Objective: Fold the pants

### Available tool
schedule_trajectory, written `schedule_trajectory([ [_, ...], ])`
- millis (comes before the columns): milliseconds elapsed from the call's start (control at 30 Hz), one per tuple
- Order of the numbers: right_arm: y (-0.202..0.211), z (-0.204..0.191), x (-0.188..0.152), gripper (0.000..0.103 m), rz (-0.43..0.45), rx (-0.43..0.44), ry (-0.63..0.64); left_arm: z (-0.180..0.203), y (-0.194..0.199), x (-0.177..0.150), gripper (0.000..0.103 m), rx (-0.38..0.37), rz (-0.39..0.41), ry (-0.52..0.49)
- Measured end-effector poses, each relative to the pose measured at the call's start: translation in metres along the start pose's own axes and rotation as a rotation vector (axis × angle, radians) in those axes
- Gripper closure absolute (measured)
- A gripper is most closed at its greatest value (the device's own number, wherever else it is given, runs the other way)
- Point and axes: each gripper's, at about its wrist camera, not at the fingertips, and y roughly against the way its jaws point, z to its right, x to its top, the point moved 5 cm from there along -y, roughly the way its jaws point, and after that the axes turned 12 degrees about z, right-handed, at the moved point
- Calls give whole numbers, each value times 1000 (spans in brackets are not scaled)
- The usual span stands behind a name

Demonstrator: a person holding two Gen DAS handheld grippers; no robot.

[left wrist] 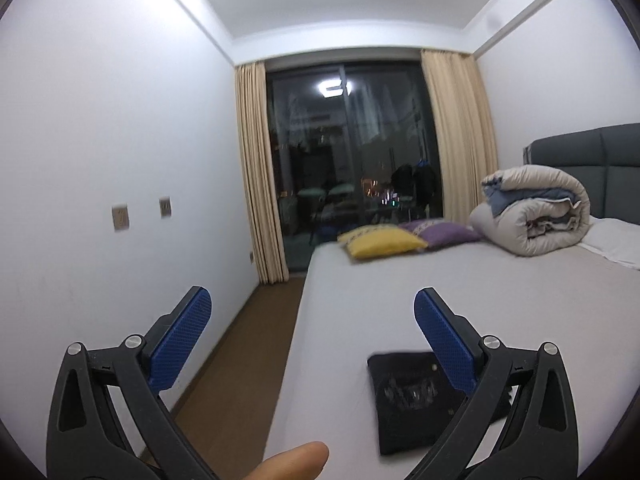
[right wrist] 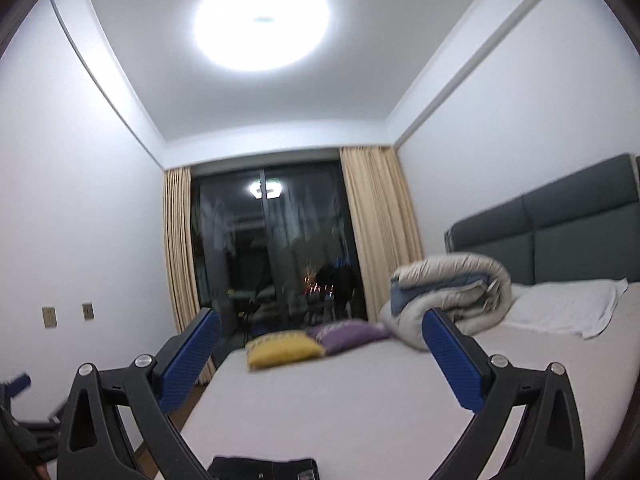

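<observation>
Pants (left wrist: 424, 400): black, folded into a square, lower right of the left wrist view, lying on the bed (left wrist: 400, 300).
Left gripper (left wrist: 312, 308): jaws wide, holding nothing.
Right gripper (right wrist: 320, 336): jaws wide, holding nothing.
Room: white walls, beige curtains (left wrist: 260, 168) framing a dark window (left wrist: 344, 140).

The bed (left wrist: 460, 280) has a plain light sheet; the folded black pants (left wrist: 416, 396) lie on it close under the right blue pad of the left tongs (left wrist: 312, 320); far ahead of the tongs sit a yellow pillow (left wrist: 380, 242), a purple pillow (left wrist: 444, 232), a rolled-up blanket (left wrist: 536, 212) and a white pillow (left wrist: 616, 240).
</observation>
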Motion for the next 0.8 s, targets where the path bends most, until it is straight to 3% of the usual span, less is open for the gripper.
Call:
schedule_trajectory([
  [133,14,-8,8,0,-25,37,26,-1,1,-38,0,-16,-174,50],
  [200,13,-11,-8,0,-93,30,37,-1,4,-64,0,-20,-260,68],
  [333,7,-13,-73,0,-330,3,53,9,4,-123,0,-30,-414,94],
  [533,25,-15,-178,0,-621,-31,93,27,4,-192,0,-31,-535,88],
  [667,43,-16,-229,0,-733,-10,145,31,-12,-218,0,-44,-582,88],
  [800,51,-16,-259,0,-816,-1,162,36,-25,-237,0,-68,-622,87],
])
